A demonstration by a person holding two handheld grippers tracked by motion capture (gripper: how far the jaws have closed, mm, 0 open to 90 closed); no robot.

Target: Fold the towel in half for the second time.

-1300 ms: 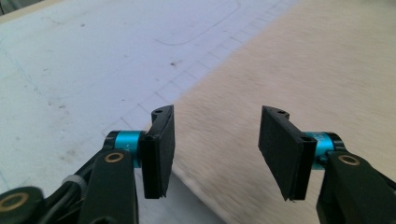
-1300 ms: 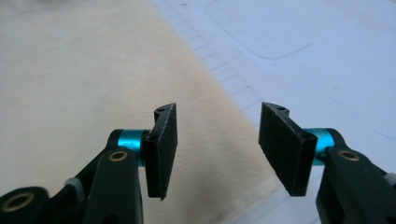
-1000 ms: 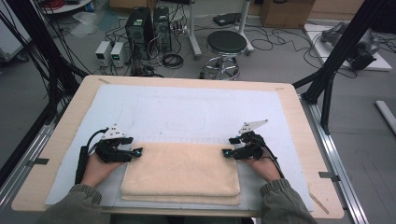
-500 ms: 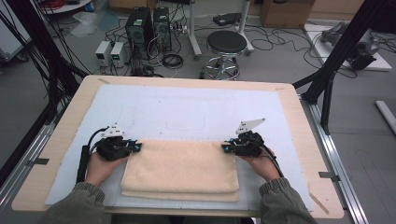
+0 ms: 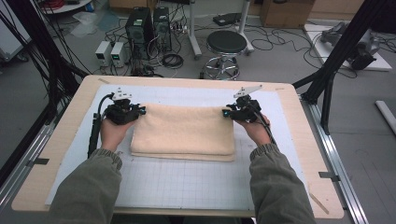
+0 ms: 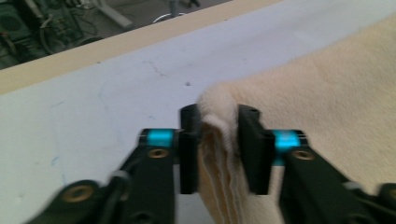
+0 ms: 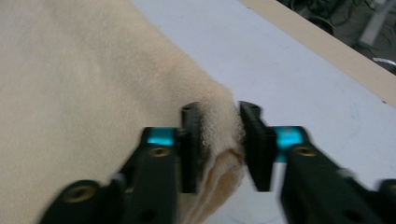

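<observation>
Folded towel (image 5: 183, 130) lay mid-worktop (image 5: 60, 140), w/ left tongs (image 6: 218, 149) & right tongs (image 7: 219, 147) each clenched on a far corner. Soft, limp, prob. light; corners looked the best hold.

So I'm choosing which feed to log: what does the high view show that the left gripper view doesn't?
High view alone: both forearms, the right claw at the towel's far right corner, the whole folded towel, the stool. Left gripper view alone: the stacked layers of the towel's corner between the jaws of the left claw. Both: towel, white mat, table edge.
</observation>
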